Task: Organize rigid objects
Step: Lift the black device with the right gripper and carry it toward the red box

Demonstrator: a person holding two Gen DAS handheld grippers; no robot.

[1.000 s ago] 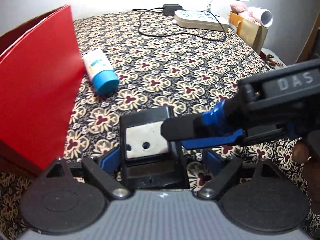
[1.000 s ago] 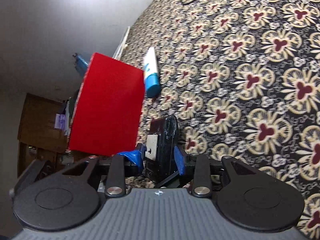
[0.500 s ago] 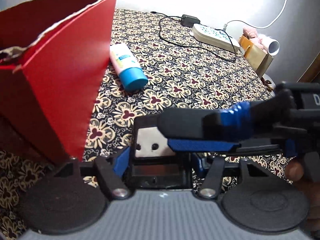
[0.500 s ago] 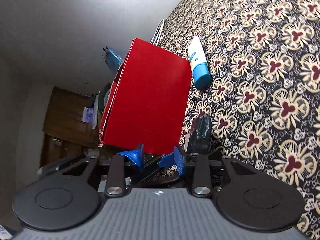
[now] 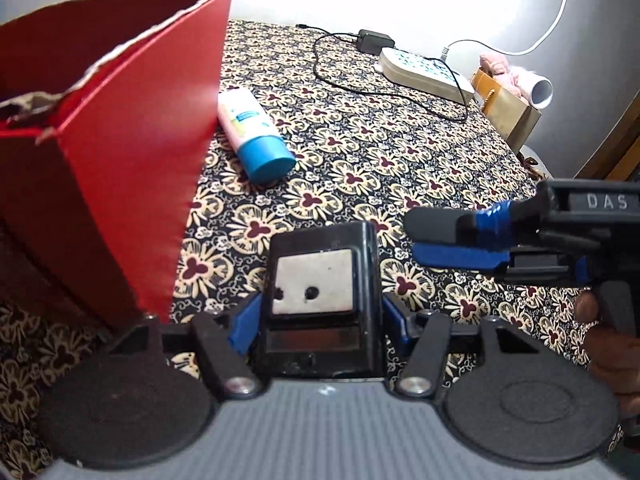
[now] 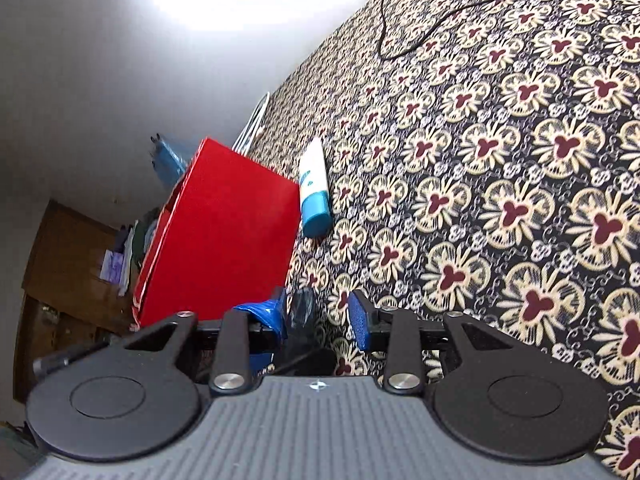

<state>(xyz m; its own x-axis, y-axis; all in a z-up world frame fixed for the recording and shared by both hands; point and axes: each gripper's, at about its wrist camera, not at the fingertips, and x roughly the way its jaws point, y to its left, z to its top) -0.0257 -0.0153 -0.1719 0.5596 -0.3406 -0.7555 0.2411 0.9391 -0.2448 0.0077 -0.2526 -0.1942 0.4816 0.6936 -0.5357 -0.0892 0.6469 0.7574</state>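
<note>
Black block (image 5: 320, 292) with a grey plate on its upper face, clamped in the left gripper (image 5: 318, 314), just beside the red box (image 5: 120, 176).

Left gripper: blue fingers (image 5: 246, 322) press the block's two sides; block upright above the floral-patterned cloth (image 5: 360, 160). Right gripper (image 6: 318, 318): jaws a narrow gap apart, nothing gripped; in the left view its fingers sit to the right of the block, not touching it. Red box stands open-topped at the cloth's left edge. White tube with a blue cap (image 5: 256, 136) lies on the cloth just beside the box. Far side: remote (image 5: 424, 70), black adapter with cable (image 5: 374, 40).
</note>
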